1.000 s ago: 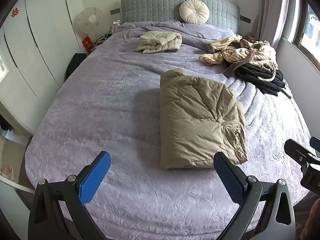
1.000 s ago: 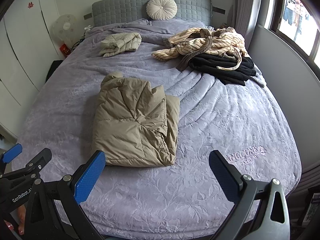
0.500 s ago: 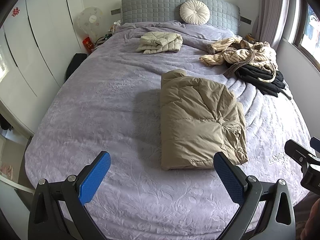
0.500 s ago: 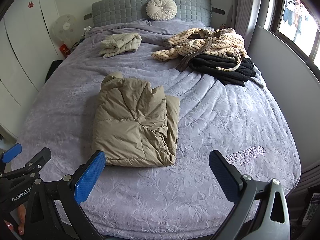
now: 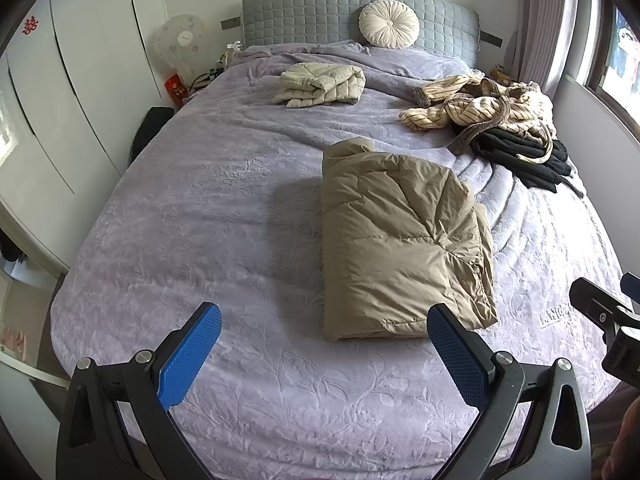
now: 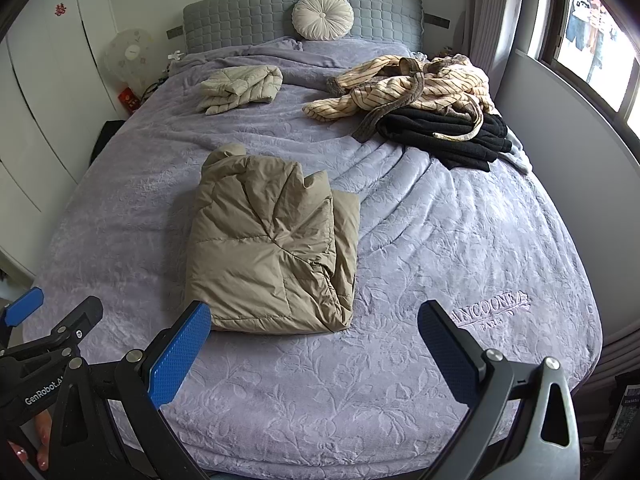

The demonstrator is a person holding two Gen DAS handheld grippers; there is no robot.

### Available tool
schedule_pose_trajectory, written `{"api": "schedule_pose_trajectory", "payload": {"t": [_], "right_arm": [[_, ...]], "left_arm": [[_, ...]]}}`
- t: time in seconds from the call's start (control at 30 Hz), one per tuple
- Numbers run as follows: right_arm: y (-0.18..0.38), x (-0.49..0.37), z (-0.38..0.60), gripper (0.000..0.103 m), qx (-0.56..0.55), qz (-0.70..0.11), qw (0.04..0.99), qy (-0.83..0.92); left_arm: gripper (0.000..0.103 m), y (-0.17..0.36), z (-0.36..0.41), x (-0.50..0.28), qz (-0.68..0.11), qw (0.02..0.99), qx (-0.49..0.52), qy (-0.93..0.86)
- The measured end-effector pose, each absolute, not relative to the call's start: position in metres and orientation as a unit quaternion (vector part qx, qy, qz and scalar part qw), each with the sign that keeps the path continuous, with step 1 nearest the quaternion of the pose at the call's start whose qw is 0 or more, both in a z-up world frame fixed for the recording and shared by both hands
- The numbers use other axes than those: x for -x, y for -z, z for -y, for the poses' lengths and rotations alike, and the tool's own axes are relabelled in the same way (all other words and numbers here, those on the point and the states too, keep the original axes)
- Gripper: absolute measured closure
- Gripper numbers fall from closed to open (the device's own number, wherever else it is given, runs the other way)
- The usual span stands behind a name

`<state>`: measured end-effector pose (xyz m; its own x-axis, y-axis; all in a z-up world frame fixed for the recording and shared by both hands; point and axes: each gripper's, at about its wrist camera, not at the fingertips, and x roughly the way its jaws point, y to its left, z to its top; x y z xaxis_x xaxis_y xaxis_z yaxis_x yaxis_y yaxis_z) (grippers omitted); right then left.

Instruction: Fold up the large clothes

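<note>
Seemingly two done: the tan puffer jacket (image 5: 404, 240) lies folded mid-bed, a cream quilted jacket (image 5: 320, 85) folded near the headboard, while the striped robe (image 6: 416, 84) and black garment (image 6: 444, 136) wait heaped at the bed's far right, left gripper (image 5: 324, 354) and right gripper (image 6: 314, 350) both spread wide, holding nothing.

puffy jacket (image 5: 400, 240) — faintly glossy cloth; bedspread (image 5: 200, 220) — embossed plush.

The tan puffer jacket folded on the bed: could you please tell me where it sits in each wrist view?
Left wrist: the tan jacket lies right of centre.
Right wrist: the tan jacket lies left of centre.
Shared landmark: the round cream cushion against the grey headboard.
</note>
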<state>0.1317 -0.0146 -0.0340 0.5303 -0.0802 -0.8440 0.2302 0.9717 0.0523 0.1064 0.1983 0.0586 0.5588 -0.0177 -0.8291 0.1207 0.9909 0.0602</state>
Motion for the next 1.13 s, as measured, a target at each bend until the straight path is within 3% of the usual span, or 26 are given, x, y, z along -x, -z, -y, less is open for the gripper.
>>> {"api": "schedule_pose_trajectory", "payload": {"t": [1.13], "right_arm": [[0.045,-0.134,0.010,0.000,-0.086,-0.489,0.863,0.094]], "left_arm": [[0.000,-0.050,-0.200,-0.129,-0.477,0.875,-0.058,0.059]]}}
